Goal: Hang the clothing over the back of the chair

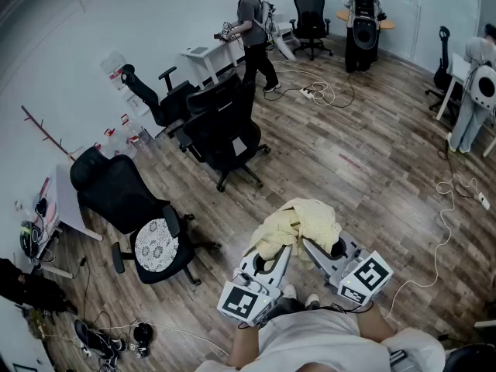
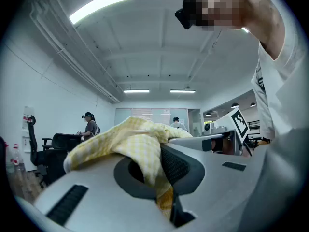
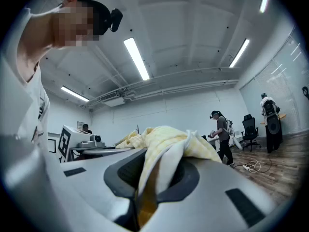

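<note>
Well off to the left of the left hand-held gripper [image 1: 279, 246], on the wood floor [image 1: 372, 169]: a black chair [image 1: 116, 188] with a lace cushion [image 1: 156, 244] on its seat. Ahead of that hand-held gripper and slightly left, well apart from it: two other chairs [image 1: 225, 130], black and close together. Beyond them, a person [image 1: 252, 25] standing at a white worktop [image 1: 203, 53].

Low in the head view, left hand-held gripper held level, marker cube nearest the wearer. Seen along its own jaws, left hand-held gripper [image 2: 161, 168] nearly together and clamped on a fold of the clothing [image 2: 133, 139]. Yellow-and-white checked cloth pinched between the dark pads and spilling forward over the jaw tips.

Between the two hand-held grippers and piled over both sets of jaws: the clothing [image 1: 302, 219], bunched, off the floor, well apart from every chair.

Just right of the left one, the right hand-held gripper [image 1: 311, 246], likewise level and angled in toward it. In its own view, right hand-held gripper [image 3: 154, 178] also clamped on the clothing [image 3: 169, 141], cloth squeezed between the pads and running down between them.

Right of the right hand-held gripper, well apart: a white cable [image 1: 446, 208] looping across the floor. Far ahead and to the right: more people [image 1: 364, 14].
</note>
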Action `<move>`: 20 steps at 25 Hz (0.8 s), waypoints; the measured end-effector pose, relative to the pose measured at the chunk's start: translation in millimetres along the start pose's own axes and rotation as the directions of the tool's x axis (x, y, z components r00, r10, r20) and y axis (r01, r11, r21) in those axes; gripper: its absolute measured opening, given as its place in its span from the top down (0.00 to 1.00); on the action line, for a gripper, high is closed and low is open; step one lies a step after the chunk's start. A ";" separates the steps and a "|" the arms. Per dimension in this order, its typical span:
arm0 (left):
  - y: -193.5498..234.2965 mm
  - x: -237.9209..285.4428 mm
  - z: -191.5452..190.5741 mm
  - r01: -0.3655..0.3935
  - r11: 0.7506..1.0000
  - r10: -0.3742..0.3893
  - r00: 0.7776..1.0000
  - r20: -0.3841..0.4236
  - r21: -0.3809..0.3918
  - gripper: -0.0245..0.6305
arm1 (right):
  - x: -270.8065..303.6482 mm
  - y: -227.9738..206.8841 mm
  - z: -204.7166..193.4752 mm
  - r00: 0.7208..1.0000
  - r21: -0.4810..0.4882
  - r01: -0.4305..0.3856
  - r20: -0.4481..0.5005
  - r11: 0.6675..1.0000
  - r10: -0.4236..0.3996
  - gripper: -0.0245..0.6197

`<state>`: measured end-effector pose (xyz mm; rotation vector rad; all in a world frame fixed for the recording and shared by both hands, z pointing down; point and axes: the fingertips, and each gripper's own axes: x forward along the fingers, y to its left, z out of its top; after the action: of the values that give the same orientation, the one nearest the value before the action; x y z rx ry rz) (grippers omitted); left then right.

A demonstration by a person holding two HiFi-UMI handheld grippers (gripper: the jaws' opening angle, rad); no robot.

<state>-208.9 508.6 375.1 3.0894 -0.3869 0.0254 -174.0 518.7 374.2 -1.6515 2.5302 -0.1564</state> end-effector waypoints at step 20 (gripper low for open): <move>-11.0 36.9 -6.0 -0.036 0.999 0.036 0.999 -0.028 0.018 0.92 | -12.3 -35.5 -0.4 1.000 0.019 -0.003 0.002 1.000 0.003 0.86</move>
<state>-170.5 510.3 381.5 3.0952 -0.4436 0.0736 -137.1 515.8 380.3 -1.6398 2.5221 -0.1783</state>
